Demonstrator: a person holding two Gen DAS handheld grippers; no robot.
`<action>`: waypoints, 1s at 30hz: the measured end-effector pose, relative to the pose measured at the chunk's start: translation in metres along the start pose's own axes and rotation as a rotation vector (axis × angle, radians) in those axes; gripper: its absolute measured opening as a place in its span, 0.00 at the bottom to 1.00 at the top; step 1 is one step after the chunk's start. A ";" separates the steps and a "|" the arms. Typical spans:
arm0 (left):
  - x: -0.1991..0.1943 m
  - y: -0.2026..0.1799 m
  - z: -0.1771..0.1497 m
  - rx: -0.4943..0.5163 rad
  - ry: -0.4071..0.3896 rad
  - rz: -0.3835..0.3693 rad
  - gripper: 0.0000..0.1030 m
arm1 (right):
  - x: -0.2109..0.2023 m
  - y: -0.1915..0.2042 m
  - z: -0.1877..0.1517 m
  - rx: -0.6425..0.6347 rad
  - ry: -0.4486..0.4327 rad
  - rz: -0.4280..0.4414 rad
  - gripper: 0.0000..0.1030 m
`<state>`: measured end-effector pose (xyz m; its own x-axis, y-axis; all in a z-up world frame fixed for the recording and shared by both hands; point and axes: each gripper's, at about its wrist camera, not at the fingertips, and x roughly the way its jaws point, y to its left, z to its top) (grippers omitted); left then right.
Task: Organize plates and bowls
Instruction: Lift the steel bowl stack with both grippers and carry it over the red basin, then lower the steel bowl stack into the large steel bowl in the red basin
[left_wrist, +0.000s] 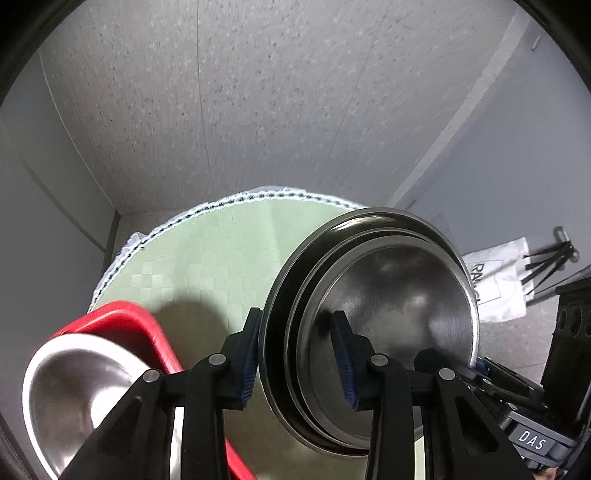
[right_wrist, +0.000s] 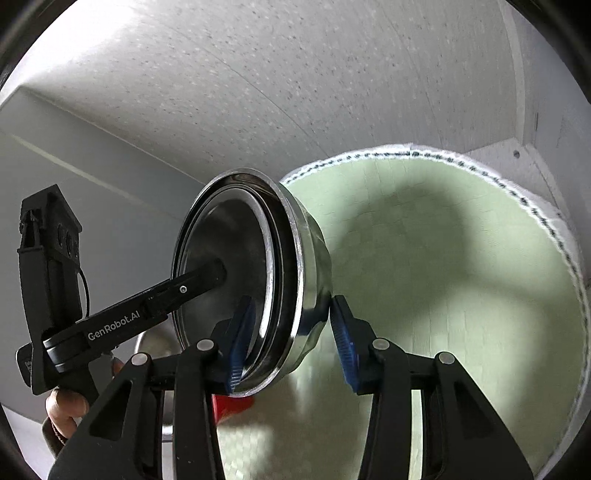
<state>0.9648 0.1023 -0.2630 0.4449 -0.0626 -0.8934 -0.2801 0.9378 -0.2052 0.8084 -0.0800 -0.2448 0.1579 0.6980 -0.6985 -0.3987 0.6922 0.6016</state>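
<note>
We have a nested stack of steel bowls (left_wrist: 384, 317) held up on edge, tilted above the round green-clothed worktop (left_wrist: 207, 258). Left tongs (left_wrist: 295, 354) straddle the stack's rim: one blue pad outside the outer wall, the other inside the innermost bowl, closed on the stack. Right tongs (right_wrist: 288, 339) grip the same stack (right_wrist: 251, 280) from the other side, one pad inside the rim, the other beside the outer wall; whether that outer pad touches we cannot tell. In the right wrist view, the left tongs (right_wrist: 218, 273) reach into the bowl's interior. One more steel bowl (left_wrist: 77, 391) sits in a red bin (left_wrist: 147, 328) at lower left on the worktop, apart from the stack. White paper bag (left_wrist: 498, 280) and a black tripod (left_wrist: 550, 262) beyond.
</note>
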 end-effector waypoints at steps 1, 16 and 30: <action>-0.010 0.000 -0.005 0.003 -0.011 -0.009 0.32 | -0.008 0.007 -0.005 -0.006 -0.014 0.000 0.41; -0.160 0.102 -0.106 0.100 -0.114 -0.049 0.32 | -0.030 0.123 -0.098 -0.002 -0.139 0.021 0.41; -0.220 0.226 -0.179 0.047 -0.084 -0.031 0.32 | 0.047 0.196 -0.149 -0.016 -0.051 -0.003 0.41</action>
<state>0.6519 0.2671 -0.1847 0.5231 -0.0650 -0.8498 -0.2256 0.9510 -0.2116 0.6033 0.0615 -0.2172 0.2045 0.7046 -0.6795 -0.4122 0.6916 0.5931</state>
